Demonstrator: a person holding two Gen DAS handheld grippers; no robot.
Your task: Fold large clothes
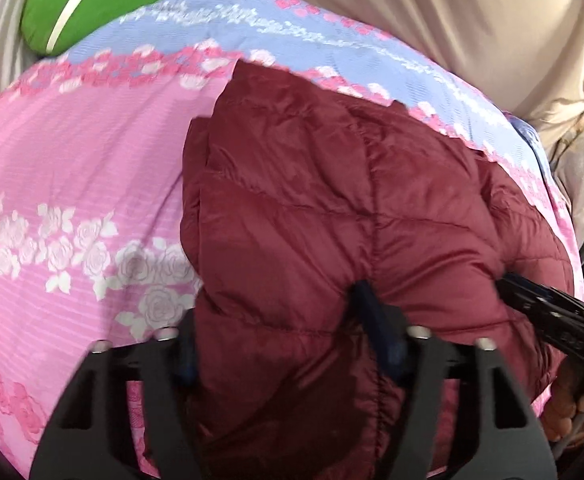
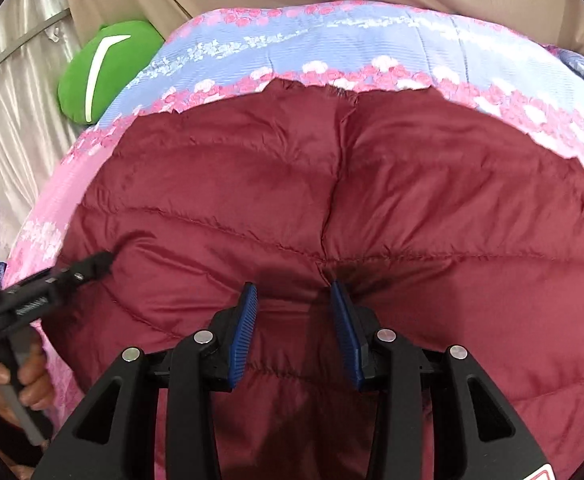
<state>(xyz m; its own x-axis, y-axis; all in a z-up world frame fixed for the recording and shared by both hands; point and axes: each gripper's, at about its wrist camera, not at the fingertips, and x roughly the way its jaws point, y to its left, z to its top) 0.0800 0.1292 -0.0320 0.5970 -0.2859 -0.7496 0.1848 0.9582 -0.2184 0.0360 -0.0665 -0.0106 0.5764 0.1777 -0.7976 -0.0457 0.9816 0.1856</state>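
the floral bedspread [image 1: 52,168] fills both views, with the maroon puffer jacket [image 2: 331,200] spread across its middle. left gripper [image 1: 288,344] has a thick bunch of the jacket's near edge between its half-open fingers; right gripper [image 2: 293,312] pinches a ridge at the centre seam. likely mid-fold: next, lift both together (evenly) toward the far hem. green pillow [image 2: 100,72], upper left, stays clear.

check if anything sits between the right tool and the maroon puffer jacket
Nothing visible does. The right tool has its blue pads against the maroon puffer jacket, a puff of fabric between them. The left tool already straddles a fold of it. The green pillow lies off to the side.
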